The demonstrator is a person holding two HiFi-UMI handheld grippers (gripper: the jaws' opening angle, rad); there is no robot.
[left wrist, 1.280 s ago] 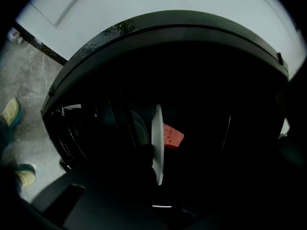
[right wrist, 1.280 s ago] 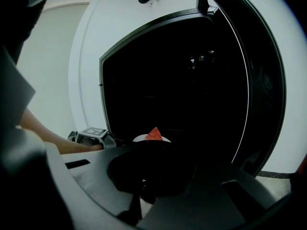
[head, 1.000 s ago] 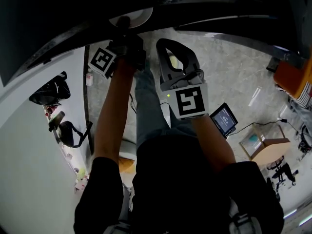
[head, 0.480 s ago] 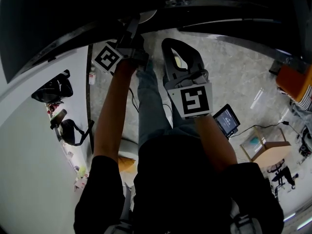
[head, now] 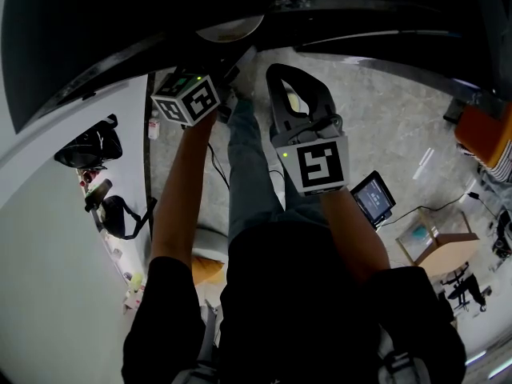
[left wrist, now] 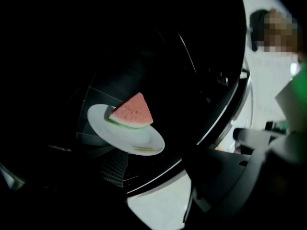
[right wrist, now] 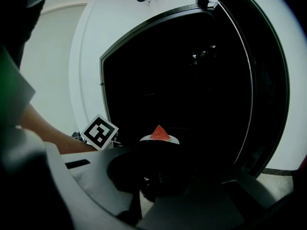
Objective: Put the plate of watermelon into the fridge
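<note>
Dark fridge (left wrist: 158, 56) ahead: plate (left wrist: 144, 140) with watermelon (left wrist: 132, 113) sits inside on the far shelf. Left gripper (head: 226, 77) jaws have just swung wide, clear of it; right gripper (head: 280, 72) pressed together, empty.

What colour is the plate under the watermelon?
The plate is white, and it holds a red watermelon wedge with green rind. It shows best in the left gripper view.

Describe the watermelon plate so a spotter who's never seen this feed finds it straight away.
Look into the open fridge, a black cavity framed by pale walls. Inside it sits a round white plate, the only bright thing in that dark interior. It carries a single red watermelon wedge with a green rind, standing point up.
</note>
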